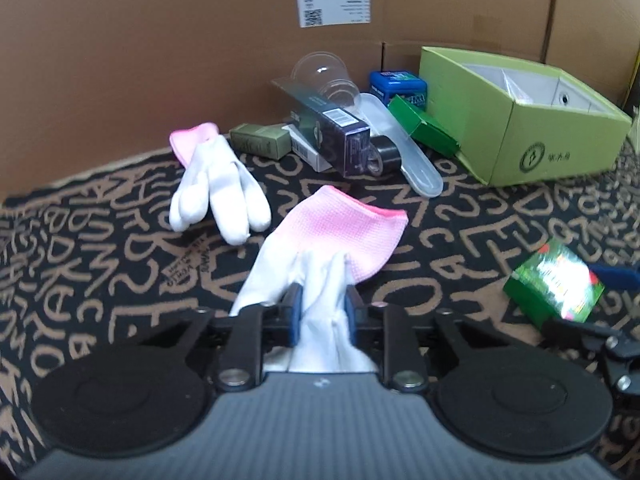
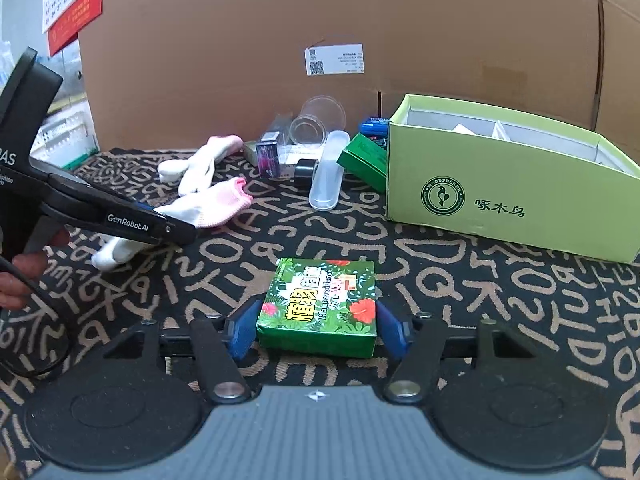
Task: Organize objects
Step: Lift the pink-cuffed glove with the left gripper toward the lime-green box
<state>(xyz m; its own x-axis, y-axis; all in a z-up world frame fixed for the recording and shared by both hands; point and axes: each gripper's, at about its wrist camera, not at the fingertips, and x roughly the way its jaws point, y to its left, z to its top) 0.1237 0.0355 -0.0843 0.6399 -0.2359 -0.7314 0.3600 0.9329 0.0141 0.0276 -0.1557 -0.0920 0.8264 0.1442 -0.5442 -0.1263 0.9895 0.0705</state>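
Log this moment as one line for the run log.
left gripper: shut on glove | right gripper: around floral box, contact unclear | second glove: on mat | green bin: open
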